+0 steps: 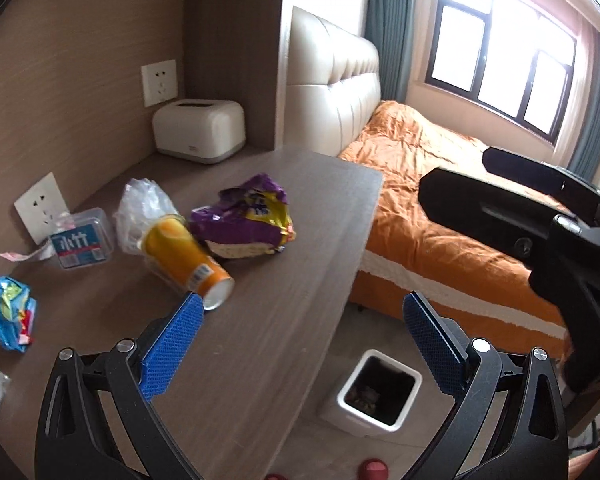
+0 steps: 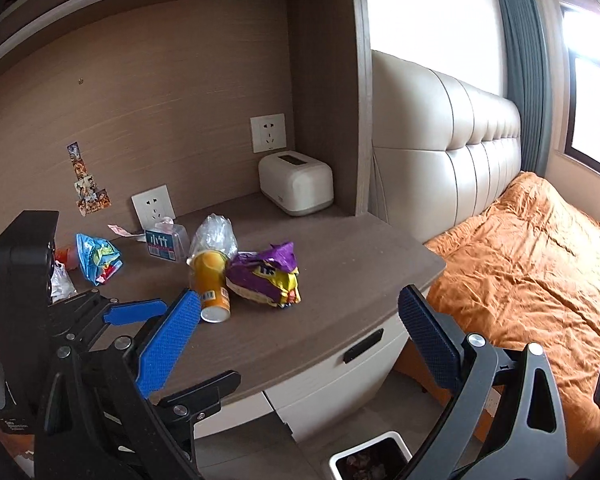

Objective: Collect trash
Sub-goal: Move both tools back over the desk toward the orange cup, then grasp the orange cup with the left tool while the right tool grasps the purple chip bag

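Trash lies on the brown desk (image 1: 284,264): an orange can (image 1: 188,258) on its side, a purple and yellow snack bag (image 1: 248,220), a crumpled clear plastic bag (image 1: 144,204), a clear box with a blue label (image 1: 82,238) and a blue wrapper (image 1: 8,312). My left gripper (image 1: 302,312) is open and empty above the desk's front edge, its left pad just in front of the can. My right gripper (image 2: 300,312) is open and empty, right of the left one. The white trash bin (image 1: 380,394) stands on the floor below and shows in the right wrist view (image 2: 370,460).
A white tissue box (image 1: 200,130) sits at the desk's back corner. A bed with an orange cover (image 1: 440,200) and a padded headboard (image 2: 440,140) stands right of the desk. A drawer with a black handle (image 2: 362,350) is under the desktop.
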Action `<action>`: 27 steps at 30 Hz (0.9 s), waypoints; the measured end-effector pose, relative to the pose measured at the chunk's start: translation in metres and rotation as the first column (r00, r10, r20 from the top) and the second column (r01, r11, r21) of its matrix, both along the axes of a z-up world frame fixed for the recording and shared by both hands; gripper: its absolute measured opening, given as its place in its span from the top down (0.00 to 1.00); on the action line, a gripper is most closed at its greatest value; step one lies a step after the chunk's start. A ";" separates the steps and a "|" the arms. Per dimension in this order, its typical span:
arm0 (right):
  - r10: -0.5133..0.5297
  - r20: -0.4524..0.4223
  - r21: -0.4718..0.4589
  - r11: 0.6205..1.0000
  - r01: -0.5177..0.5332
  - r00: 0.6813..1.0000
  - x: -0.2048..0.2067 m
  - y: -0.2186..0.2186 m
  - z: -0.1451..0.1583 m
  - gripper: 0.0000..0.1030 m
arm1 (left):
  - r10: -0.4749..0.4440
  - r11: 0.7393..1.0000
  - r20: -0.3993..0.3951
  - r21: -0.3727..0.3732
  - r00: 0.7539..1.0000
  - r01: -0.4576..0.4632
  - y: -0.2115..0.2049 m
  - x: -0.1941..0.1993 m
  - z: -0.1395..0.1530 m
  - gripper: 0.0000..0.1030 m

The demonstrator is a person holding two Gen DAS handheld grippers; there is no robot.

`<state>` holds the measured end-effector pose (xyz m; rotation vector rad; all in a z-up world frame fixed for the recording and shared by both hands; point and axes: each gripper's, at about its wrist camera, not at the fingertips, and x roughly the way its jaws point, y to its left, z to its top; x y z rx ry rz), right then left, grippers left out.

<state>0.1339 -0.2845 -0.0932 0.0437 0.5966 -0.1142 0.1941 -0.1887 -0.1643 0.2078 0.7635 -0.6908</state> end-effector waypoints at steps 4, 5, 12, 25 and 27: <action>0.013 0.006 -0.022 1.000 -0.013 1.000 0.018 0.017 0.009 0.04 | 0.028 0.999 0.004 -0.016 1.000 -0.028 0.024 0.018 0.011 0.05; 0.018 0.007 -0.024 1.000 -0.017 1.000 0.023 0.022 0.012 0.04 | 0.034 0.999 0.006 -0.019 0.999 -0.034 0.029 0.022 0.013 0.05; 0.014 0.008 -0.068 0.998 -0.013 1.000 0.047 0.045 0.013 0.04 | 0.093 0.995 0.001 -0.022 0.996 -0.092 0.048 0.048 0.015 0.05; 0.173 -0.110 0.023 0.985 -0.172 0.979 0.118 0.005 -0.037 0.04 | 0.275 0.959 -0.051 0.090 0.960 -0.270 0.019 0.083 -0.030 0.05; 0.191 -0.143 0.043 0.981 -0.187 0.971 0.130 -0.003 -0.051 0.04 | 0.297 0.950 -0.054 0.117 0.953 -0.290 0.014 0.089 -0.037 0.05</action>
